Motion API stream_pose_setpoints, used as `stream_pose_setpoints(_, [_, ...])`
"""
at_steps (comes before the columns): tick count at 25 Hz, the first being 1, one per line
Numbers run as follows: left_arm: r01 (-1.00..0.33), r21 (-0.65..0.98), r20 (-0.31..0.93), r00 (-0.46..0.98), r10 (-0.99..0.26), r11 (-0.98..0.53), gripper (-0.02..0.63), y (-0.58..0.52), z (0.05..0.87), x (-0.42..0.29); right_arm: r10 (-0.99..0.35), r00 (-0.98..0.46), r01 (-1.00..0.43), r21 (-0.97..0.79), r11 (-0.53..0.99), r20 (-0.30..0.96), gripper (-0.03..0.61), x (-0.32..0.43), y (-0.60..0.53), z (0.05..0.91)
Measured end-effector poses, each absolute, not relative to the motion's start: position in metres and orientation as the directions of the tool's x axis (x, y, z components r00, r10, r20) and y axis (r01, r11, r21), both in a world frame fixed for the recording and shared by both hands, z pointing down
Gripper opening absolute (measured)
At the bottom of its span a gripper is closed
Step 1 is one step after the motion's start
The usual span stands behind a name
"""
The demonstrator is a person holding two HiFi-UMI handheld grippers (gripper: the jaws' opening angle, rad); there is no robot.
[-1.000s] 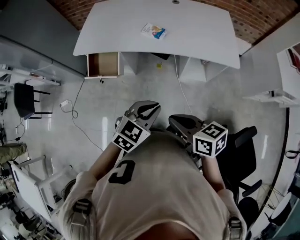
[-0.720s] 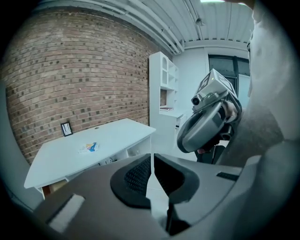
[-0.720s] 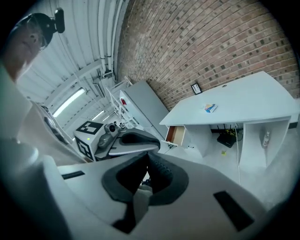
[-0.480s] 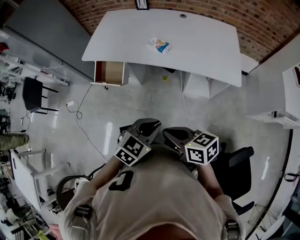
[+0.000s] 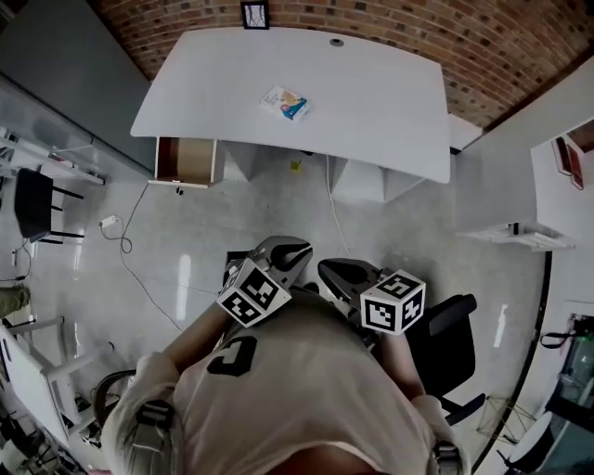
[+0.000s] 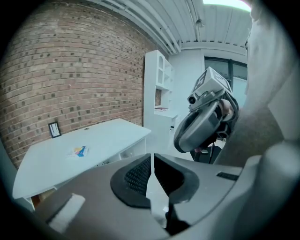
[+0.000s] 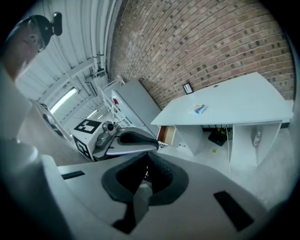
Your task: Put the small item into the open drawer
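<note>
**Counter and floor, seen from above.** A white counter (image 5: pixel 371 83) with a curved front edge is set against a brick wall (image 5: pixel 520 46). A small colourful packet (image 5: pixel 284 102) is seen lying flat on the counter's left half, well apart from every edge. A small dark frame (image 5: pixel 254 14) is stood at the back edge, by the wall, and a round hole (image 5: pixel 336 42) is set into the top near it. Under the left end a drawer (image 5: pixel 186 160) is pulled open. On the pale floor (image 5: pixel 399 241) in front, a thin cable (image 5: pixel 122 250) is run past a white adapter (image 5: pixel 109 223). A yellow scrap (image 5: pixel 294 166) is seen beneath the counter, and a black chair (image 5: pixel 28 199) at far left.

One desk (image 5: pixel 371 93), one packet (image 5: pixel 284 102) (small), one drawer (image 5: pixel 186 160).
</note>
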State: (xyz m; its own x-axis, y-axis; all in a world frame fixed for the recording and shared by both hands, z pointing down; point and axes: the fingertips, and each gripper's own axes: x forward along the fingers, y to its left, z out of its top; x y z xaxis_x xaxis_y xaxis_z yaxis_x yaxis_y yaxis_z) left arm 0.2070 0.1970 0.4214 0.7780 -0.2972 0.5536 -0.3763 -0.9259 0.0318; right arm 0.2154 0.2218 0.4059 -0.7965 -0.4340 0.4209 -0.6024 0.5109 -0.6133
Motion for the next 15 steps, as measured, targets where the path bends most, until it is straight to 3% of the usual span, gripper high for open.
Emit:
stream_pose_setpoints(8, [-0.338,0.026,0.523,0.806,-0.275,-0.941,0.020,0.131,0.417,0.190,-0.463,-0.732,-0.681,-0.541,0.493,0.499,0.003,0.204,0.175,0.402])
stream_pose_setpoints(15, [-0.374,0.013,0.522,0.794,-0.313,-0.927,0.020,0.079,0.420,0.135,-0.446,-0.722,-0.691,-0.520,0.502,0.529,0.003,0.164,0.131,0.399])
